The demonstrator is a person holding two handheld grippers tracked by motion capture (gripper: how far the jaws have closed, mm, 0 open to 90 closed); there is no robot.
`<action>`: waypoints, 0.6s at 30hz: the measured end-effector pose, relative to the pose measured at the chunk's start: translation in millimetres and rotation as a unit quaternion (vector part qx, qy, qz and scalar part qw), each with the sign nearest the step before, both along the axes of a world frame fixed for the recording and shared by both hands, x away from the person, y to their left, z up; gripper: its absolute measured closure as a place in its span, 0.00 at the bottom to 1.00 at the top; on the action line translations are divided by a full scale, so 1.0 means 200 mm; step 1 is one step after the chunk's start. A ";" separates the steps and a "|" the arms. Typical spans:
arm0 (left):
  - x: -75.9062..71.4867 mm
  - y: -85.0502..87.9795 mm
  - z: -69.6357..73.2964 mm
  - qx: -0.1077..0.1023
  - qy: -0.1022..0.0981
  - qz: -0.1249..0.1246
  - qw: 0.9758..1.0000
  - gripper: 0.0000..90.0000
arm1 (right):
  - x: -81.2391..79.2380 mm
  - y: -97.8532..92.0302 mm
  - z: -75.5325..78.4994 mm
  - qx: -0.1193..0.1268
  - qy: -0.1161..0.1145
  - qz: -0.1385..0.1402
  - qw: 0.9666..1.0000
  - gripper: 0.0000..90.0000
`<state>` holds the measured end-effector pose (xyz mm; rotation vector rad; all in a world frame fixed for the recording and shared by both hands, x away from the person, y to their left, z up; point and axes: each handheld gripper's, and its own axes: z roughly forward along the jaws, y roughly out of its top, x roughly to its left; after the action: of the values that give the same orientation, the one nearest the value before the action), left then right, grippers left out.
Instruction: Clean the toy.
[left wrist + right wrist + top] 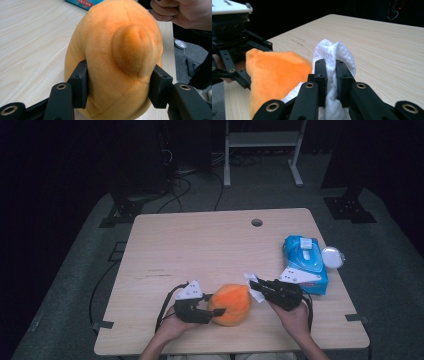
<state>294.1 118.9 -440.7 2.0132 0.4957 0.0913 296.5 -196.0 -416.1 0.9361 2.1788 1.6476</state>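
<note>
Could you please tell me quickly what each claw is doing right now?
Left claw: closed on the orange plush toy.
Right claw: closed on the white wet wipe.

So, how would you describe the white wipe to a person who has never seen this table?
Start at the wooden table and go to its near edge, where an orange plush toy lies. Just right of the toy, the right gripper pinches a wet wipe. It is the only white crumpled sheet, unlike the blue wipes pack behind.

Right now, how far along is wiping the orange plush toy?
Done: a white wet wipe is out of the blue pack and clamped in the right tongs; the left tongs grip the orange plush toy. In hand: wipe beside the toy. Left: apparently the wiping itself.
</note>
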 end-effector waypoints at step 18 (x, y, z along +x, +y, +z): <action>0.01 0.02 0.00 0.001 0.006 0.002 1.000 0.48 | 0.01 0.06 -0.05 0.010 0.014 0.013 1.000 0.90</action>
<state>297.0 123.4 -440.6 2.0151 0.5081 0.0823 299.2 -184.6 -426.8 0.9452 2.2059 1.6809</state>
